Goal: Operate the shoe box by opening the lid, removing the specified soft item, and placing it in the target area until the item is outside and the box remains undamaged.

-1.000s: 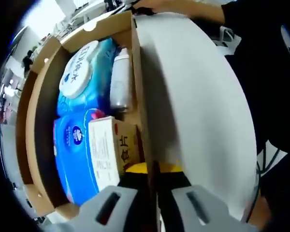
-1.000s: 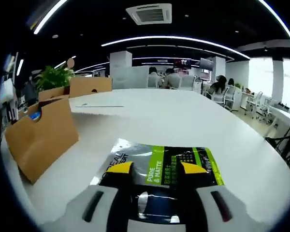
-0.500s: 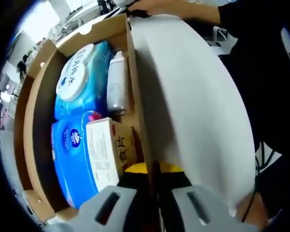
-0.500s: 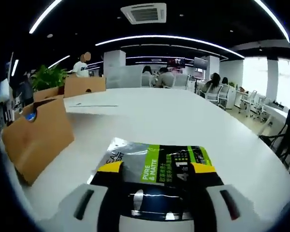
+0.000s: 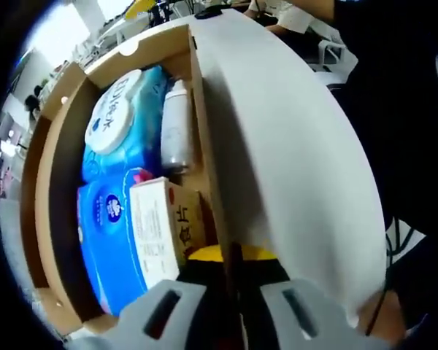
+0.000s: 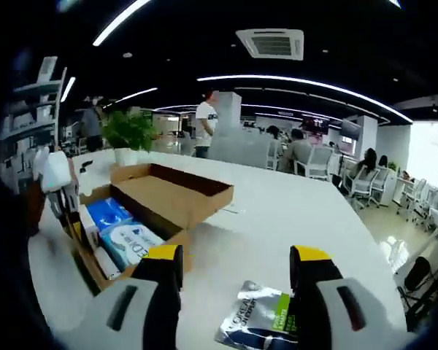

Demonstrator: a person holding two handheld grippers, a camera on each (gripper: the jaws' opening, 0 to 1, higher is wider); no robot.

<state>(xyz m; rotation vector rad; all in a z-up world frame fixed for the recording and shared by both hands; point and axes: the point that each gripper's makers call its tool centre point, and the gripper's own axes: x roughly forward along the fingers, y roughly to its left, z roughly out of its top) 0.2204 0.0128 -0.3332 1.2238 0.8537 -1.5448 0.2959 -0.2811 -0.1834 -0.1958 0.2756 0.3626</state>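
Note:
The brown shoe box [image 5: 50,182] lies open in the left gripper view. It holds two blue wipes packs [image 5: 120,120], a slim bottle [image 5: 177,127] and a small white carton [image 5: 160,226]. My left gripper [image 5: 232,255] is shut on the box's near side wall [image 5: 208,160]. In the right gripper view a silver and green soft pouch [image 6: 266,327] lies on the white table [image 6: 292,219], outside the box. My right gripper [image 6: 237,262] hovers open above the pouch, with nothing between its fingers. The open box with its lid [image 6: 171,193] folded back sits to the left.
A person's hand and the other gripper [image 6: 52,175] are at the box's left end. A potted plant [image 6: 128,130] and a standing person [image 6: 206,124] are beyond the table; several seated people are farther back. Bare white table [image 5: 299,168] lies beside the box.
My right gripper opened wider, let go of the pouch and rose away from it; its view now faces the box. The left gripper keeps its hold on the wall.

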